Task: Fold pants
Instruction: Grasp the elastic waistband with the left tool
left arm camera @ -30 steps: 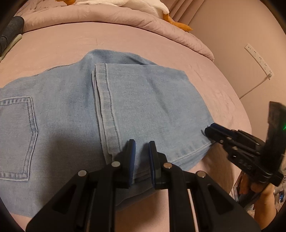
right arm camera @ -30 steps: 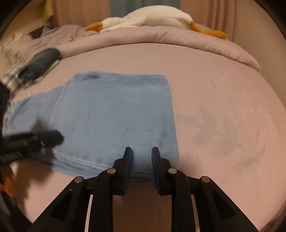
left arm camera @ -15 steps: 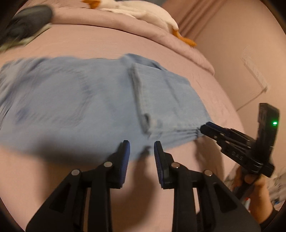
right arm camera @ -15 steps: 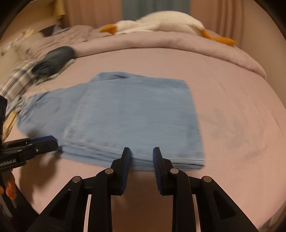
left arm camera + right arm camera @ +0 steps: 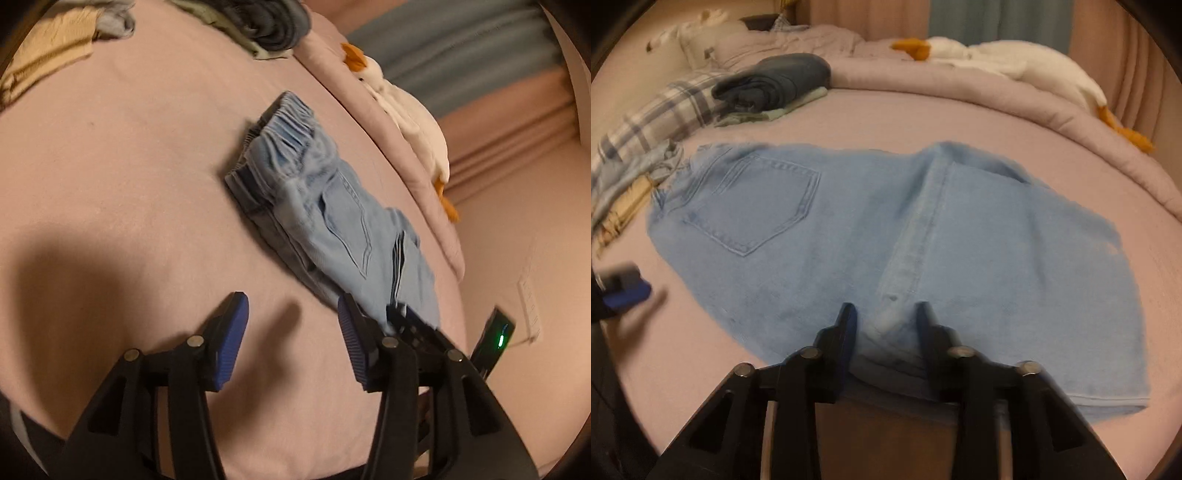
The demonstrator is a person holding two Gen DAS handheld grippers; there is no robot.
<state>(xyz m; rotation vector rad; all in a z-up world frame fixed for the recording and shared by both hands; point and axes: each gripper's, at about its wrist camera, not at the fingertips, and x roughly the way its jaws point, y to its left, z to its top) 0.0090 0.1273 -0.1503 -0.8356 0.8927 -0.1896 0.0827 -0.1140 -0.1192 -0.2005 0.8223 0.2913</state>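
Since a moment ago both my grippers have swung left along the jeans (image 5: pixel 923 236), and my left gripper (image 5: pixel 293 332) has spread its fingers wide over bare sheet (image 5: pixel 110 166), holding nothing. My right gripper (image 5: pixel 886 325) has its fingers apart around the near edge of the denim, at the folded leg's seam; I cannot tell whether they touch it. Half folded, the jeans lie flat mid-bed, back pocket (image 5: pixel 757 206) up. A goose toy (image 5: pixel 1015 62) lies on the duvet (image 5: pixel 960 92) beyond, folded clothes (image 5: pixel 775 81) far left.
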